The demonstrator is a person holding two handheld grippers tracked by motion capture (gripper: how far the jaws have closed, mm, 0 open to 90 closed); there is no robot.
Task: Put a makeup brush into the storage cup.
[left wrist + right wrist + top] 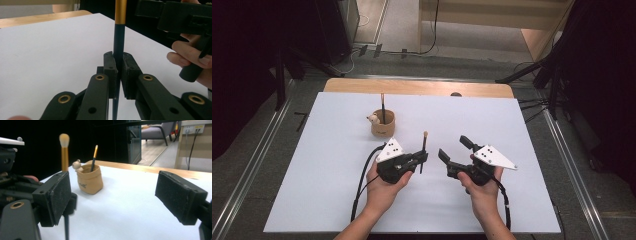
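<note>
My left gripper (pixel 423 157) (pixel 119 65) is shut on the dark handle of a makeup brush (pixel 424 147) (pixel 119 45), which it holds upright, pale bristles up (pixel 64 140). The handle's lower end pokes down below the jaws, just above the white table. To its right, my right gripper (pixel 453 146) (pixel 115 197) stands open with nothing between its pads (pixel 53 197), facing the brush and close beside it. A tan fabric cup (pixel 383 125) (pixel 89 180) stands behind the left gripper, with a second thin brush (pixel 382 107) (pixel 94 155) and a small pale figure on its rim.
The white tabletop (pixel 492 120) has a wooden strip along its far edge (pixel 422 87). Dark stands and cables line the floor on both sides. The person's hand on the right gripper (pixel 187 53) is close to the left gripper's jaws.
</note>
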